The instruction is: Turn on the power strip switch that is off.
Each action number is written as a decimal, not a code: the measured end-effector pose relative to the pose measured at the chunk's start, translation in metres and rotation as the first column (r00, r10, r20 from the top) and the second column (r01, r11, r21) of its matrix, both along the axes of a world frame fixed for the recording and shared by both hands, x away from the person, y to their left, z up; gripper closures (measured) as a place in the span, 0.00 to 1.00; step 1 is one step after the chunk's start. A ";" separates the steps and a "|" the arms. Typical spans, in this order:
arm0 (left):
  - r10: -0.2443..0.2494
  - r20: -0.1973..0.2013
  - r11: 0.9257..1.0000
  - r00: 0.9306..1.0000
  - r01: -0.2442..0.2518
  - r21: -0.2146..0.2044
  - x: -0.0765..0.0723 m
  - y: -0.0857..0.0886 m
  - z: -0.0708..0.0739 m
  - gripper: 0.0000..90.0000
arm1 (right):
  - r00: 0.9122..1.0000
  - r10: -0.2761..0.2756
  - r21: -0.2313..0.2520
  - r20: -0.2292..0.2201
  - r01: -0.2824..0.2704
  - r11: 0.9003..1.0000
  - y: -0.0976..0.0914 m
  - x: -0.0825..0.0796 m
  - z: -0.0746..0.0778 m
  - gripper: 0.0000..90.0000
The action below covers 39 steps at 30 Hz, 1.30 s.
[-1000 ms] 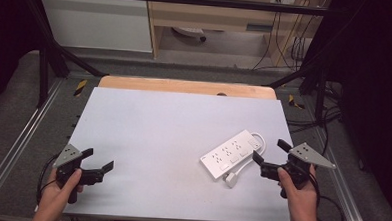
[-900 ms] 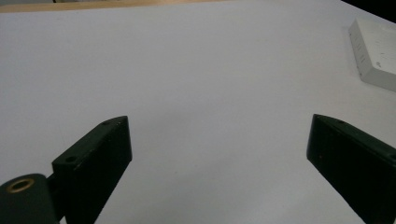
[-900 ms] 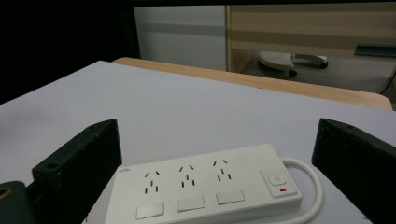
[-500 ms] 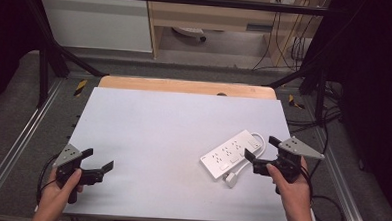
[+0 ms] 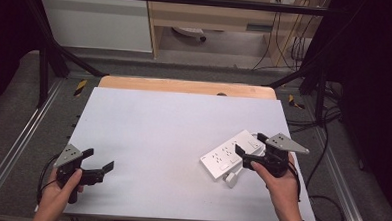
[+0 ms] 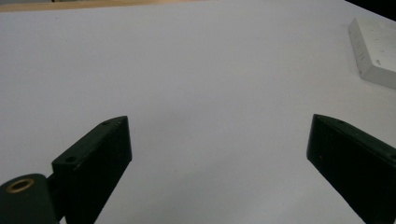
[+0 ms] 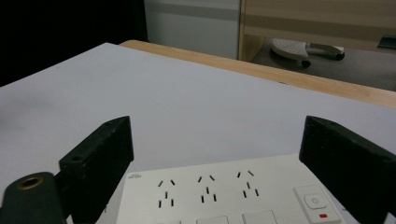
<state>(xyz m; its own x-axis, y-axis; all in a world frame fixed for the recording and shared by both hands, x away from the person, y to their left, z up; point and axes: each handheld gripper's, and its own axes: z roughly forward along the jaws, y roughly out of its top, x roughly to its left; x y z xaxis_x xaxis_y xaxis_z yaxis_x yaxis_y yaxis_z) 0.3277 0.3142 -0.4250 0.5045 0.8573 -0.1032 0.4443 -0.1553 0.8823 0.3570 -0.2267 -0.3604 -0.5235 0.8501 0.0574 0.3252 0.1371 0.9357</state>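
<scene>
White power strip (image 5: pixel 230 154) lies diagonal on R half of table (image 5: pixel 173 124), plug (image 5: pixel 230 179) just beside its near end. R gripper (image 5: pixel 247 154) over strip's near-right end, jaws spread wide, holding nothing; sockets and switch (image 7: pixel 314 201) seen btwn jaws. L gripper (image 5: pixel 100 161) at near-left corner, jaws wide apart, empty, well apart from strip.

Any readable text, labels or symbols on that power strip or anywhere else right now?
Power strip: small printed mark near its left corner, too blurred to read.
Power strip's switch button: a power symbol, no words.
White table: no text.
Right tongs and left tongs: no readable markings.
</scene>
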 end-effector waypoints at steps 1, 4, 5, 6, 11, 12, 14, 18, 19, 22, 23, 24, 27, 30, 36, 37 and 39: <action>-0.001 -0.001 1.000 1.000 0.001 -0.001 0.000 0.000 0.000 0.07 | 1.000 0.000 -0.004 -0.002 0.000 1.000 0.003 0.001 -0.002 0.16; 0.001 -0.004 1.000 1.000 -0.001 0.002 0.000 0.000 0.000 0.07 | 1.000 0.004 -0.005 -0.001 -0.004 1.000 0.004 0.003 -0.003 0.22; 0.001 -0.005 1.000 1.000 -0.001 0.001 0.000 0.000 0.000 0.07 | 1.000 0.004 -0.005 -0.001 -0.004 1.000 0.004 0.003 -0.003 0.22; 0.001 -0.005 1.000 1.000 -0.001 0.001 0.000 0.000 0.000 0.07 | 1.000 0.008 -0.001 -0.001 -0.008 1.000 0.005 0.003 -0.004 0.24; 0.000 -0.004 1.000 1.000 0.000 0.000 0.000 0.000 0.000 0.07 | 1.000 0.022 -0.008 -0.019 -0.022 1.000 0.009 0.006 -0.011 0.34; 0.000 -0.005 1.000 1.000 0.000 0.000 0.000 0.000 -0.001 0.07 | 1.000 0.022 -0.008 -0.019 -0.022 1.000 0.009 0.006 -0.011 0.34; -0.001 -0.005 1.000 1.000 0.001 0.001 0.001 -0.001 -0.001 0.08 | 0.999 0.017 -0.013 -0.031 -0.018 1.000 0.010 0.007 -0.015 0.39; -0.003 -0.003 1.000 1.000 0.003 0.003 0.000 -0.001 0.000 0.08 | 0.999 0.026 -0.014 -0.041 -0.027 1.000 0.011 0.007 -0.019 0.46; -0.003 -0.004 1.000 1.000 0.003 0.003 0.000 -0.001 0.000 0.08 | 0.999 0.028 -0.017 -0.043 -0.029 0.999 0.011 0.007 -0.021 0.47; -0.002 -0.003 1.000 1.000 0.002 0.003 0.000 -0.001 0.000 0.08 | 0.999 0.029 -0.024 -0.043 -0.030 0.999 0.013 0.007 -0.023 0.50; -0.003 -0.003 1.000 1.000 0.003 0.003 0.000 -0.001 0.000 0.08 | 0.999 0.029 -0.024 -0.045 -0.030 0.999 0.014 0.007 -0.024 0.51; -0.003 -0.003 1.000 1.000 0.003 0.003 0.000 -0.001 0.000 0.08 | 0.998 0.034 -0.026 -0.047 -0.035 0.999 0.014 0.007 -0.025 0.53; -0.004 -0.003 1.000 1.000 0.004 0.003 0.000 -0.001 0.000 0.08 | 0.998 0.044 -0.034 -0.053 -0.046 0.998 0.016 0.007 -0.029 0.59; -0.002 -0.005 1.000 1.000 0.002 0.003 0.000 0.000 0.000 0.08 | 0.997 0.046 -0.046 -0.055 -0.049 0.998 0.017 0.008 -0.031 0.61; -0.003 -0.004 1.000 1.000 0.003 0.001 0.000 -0.001 0.000 0.08 | 0.997 0.051 -0.060 -0.064 -0.055 0.997 0.016 0.009 -0.037 0.73; -0.003 -0.004 1.000 1.000 0.003 0.003 0.000 -0.001 -0.001 0.08 | 0.996 0.053 -0.060 -0.065 -0.057 0.997 0.015 0.008 -0.038 0.74; -0.004 -0.004 1.000 1.000 0.004 0.004 0.000 -0.001 -0.001 0.08 | 0.997 0.055 -0.057 -0.060 -0.058 0.997 0.015 0.009 -0.039 0.77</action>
